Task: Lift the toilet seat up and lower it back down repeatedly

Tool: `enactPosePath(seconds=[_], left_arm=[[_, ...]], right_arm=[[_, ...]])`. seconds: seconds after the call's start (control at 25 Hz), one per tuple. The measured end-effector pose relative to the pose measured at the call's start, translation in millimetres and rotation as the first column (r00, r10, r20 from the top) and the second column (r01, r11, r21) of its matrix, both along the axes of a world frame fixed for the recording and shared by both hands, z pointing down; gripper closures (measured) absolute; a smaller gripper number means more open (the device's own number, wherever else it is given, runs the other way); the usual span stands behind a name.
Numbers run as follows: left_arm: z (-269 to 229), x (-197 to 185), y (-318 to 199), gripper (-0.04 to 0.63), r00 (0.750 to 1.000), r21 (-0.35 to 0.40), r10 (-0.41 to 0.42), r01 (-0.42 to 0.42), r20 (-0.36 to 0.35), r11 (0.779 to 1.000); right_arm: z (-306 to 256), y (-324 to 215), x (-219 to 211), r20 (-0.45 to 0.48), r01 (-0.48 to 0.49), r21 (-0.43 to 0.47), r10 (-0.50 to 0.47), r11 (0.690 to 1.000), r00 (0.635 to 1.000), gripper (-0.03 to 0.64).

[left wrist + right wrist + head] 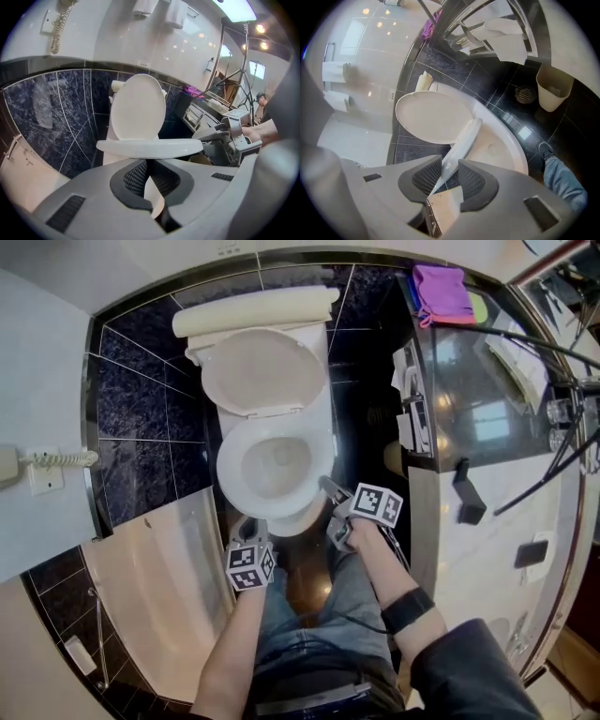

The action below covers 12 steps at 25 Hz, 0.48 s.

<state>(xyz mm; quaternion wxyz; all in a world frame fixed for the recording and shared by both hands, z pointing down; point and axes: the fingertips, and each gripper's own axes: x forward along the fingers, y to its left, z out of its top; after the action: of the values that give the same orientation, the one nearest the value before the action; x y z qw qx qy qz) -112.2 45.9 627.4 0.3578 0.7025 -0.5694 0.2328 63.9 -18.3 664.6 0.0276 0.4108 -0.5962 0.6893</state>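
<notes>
"Where is the seat?"

"The toilet seat [465, 138] is part-way up, tilted between the bowl [506, 145] and the lid [433, 117]; the lid stands open against the tank [253, 310]; my right tool [450, 161] pinches the seat's rim near the front right, just at the tips of its pads [427, 176]."

"And the other one?"

"My left tool [146, 163] hangs in front of the bowl, its jaws pressed together on nothing; it is clear of the seat."

"So how do you do this lift well?"

"I'd follow the seat's own arc rather than pull straight up; it swings back as it rises, so my wrist should roll with it, or the rim may twist out of the pads; the hold looks shallow, so I'd go slowly and pinch only as firmly as needed; near the top I'd ease off so the seat meets the lid softly; on the way down I'd guide it right onto the bowl, not let it drop."
</notes>
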Motion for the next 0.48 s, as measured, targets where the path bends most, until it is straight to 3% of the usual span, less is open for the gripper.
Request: enactPosePath(seconds=[0.24, 0.48], left_arm=[[-25, -3, -39, 0.595, 0.999, 0.035, -0.053, 0.053, -0.004, 0.998], [-49, -9, -88, 0.595, 0.998, 0.094, -0.054, 0.052, 0.019, 0.994]], right_arm=[[-41, -28, -2, -0.034, 0.075, 0.077, -0.072, 0.994, 0.997, 0.506], [-87, -55, 0, -0.189, 0.241, 0.240, -0.199, 0.940, 0.962, 0.532]])
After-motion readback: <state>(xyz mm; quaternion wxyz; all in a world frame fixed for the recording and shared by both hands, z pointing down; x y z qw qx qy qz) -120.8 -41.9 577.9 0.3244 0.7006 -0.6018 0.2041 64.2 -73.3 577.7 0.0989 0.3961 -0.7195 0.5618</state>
